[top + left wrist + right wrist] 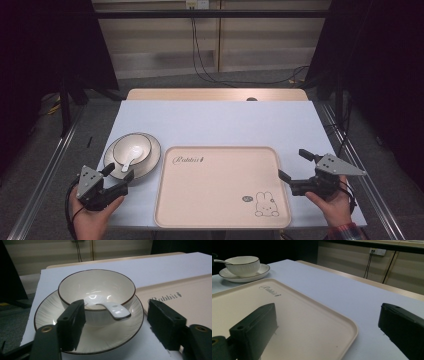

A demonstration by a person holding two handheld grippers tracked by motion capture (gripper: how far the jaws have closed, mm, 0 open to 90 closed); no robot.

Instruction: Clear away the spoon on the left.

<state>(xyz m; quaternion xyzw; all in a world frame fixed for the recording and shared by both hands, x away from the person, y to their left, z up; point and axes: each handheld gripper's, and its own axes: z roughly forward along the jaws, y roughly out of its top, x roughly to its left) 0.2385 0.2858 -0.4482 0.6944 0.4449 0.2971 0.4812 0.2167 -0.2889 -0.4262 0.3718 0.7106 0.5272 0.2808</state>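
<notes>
A white bowl [132,148] with a dark rim stands on a ribbed white plate [152,159] at the table's left. A white spoon [128,163] lies in the bowl, its handle over the near rim. My left gripper [119,174] is open at the plate's near edge. In the left gripper view its jaws stand wide, one over the plate [100,340], the other beside it, with the spoon [117,311] and bowl [100,285] just beyond. My right gripper [292,163] is open and straddles the right edge of the cream tray [220,190].
The tray bears a rabbit drawing and lettering and lies at the table's middle front. The white tabletop [220,125] stretches behind it. Metal rails run along both sides of the table, and cables hang at the far wall.
</notes>
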